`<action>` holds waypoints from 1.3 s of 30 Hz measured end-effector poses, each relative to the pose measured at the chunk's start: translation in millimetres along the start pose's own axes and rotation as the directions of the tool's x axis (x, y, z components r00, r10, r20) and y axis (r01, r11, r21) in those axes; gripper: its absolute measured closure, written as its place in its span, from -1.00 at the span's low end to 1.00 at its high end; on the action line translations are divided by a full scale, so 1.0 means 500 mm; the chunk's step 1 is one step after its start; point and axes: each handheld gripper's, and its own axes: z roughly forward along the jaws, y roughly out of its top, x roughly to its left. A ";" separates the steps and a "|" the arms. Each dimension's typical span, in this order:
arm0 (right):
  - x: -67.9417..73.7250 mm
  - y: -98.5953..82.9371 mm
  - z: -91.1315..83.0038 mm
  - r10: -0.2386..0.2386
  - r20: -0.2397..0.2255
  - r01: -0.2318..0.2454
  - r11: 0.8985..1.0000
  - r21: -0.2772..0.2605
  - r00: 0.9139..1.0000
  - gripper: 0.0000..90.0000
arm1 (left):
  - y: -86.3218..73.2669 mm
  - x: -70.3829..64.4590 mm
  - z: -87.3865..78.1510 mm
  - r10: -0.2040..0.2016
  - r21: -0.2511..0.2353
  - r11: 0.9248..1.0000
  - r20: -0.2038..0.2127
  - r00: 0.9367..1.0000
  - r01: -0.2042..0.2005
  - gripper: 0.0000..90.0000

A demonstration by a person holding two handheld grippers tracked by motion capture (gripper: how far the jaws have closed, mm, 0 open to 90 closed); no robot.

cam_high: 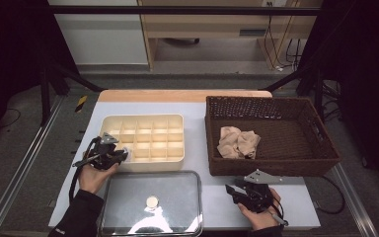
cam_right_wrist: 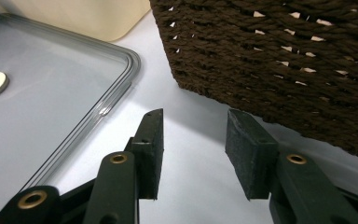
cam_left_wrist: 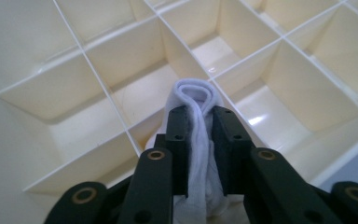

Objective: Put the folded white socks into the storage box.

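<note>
Two grippers work this counter (cam_high: 197,111), one at each lower corner of the high view. At about 8 o'clock, the left gripper (cam_high: 120,155) reaches over the near-left corner of the cream divided tray (cam_high: 150,118). Its fingers (cam_left_wrist: 177,135) are pinched tight on a folded white cloth (cam_left_wrist: 193,93), which pokes out beyond the tips and hangs above a compartment near the tray's edge. At 6 o'clock a clear lid (cam_high: 150,219) with a pale round knob (cam_high: 152,201) lies flat, just in front of the tray. At 3 o'clock sits the dark wicker basket (cam_high: 271,168), with crumpled beige cloths (cam_high: 238,142) on its floor. At 5 o'clock the right gripper (cam_high: 231,189) hovers low over bare counter between lid and basket, its fingers (cam_right_wrist: 149,149) spread apart and holding nothing.
</note>
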 end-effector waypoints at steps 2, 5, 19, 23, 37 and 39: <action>0.000 0.000 -0.001 0.007 -0.002 -0.007 1.000 -0.007 1.000 0.26 | 0.001 -0.003 -0.007 -0.002 -0.037 0.999 -0.020 1.000 0.001 0.56; -0.001 0.000 -0.004 0.014 -0.004 -0.014 1.000 -0.021 1.000 0.23 | 0.001 -0.008 -0.021 0.002 -0.098 0.995 -0.045 0.999 -0.006 0.42; 0.000 0.002 -0.011 0.018 -0.002 -0.018 0.999 -0.049 1.000 0.16 | -0.036 -0.008 -0.093 -0.037 -0.239 0.971 -0.015 0.999 0.033 0.17; 0.000 0.004 -0.016 0.017 -0.002 -0.017 0.998 -0.066 1.000 0.13 | -0.060 -0.015 -0.104 -0.058 -0.248 0.967 -0.007 0.998 0.054 0.13; 0.004 0.016 -0.039 0.011 0.007 -0.011 0.993 -0.115 1.000 0.06 | -0.150 -0.057 -0.121 -0.097 -0.283 0.955 -0.004 0.995 0.092 -0.13; 0.004 0.020 -0.042 0.011 0.007 -0.010 0.993 -0.119 1.000 0.06 | -0.159 -0.061 -0.118 -0.091 -0.274 0.958 -0.002 0.996 0.087 -0.17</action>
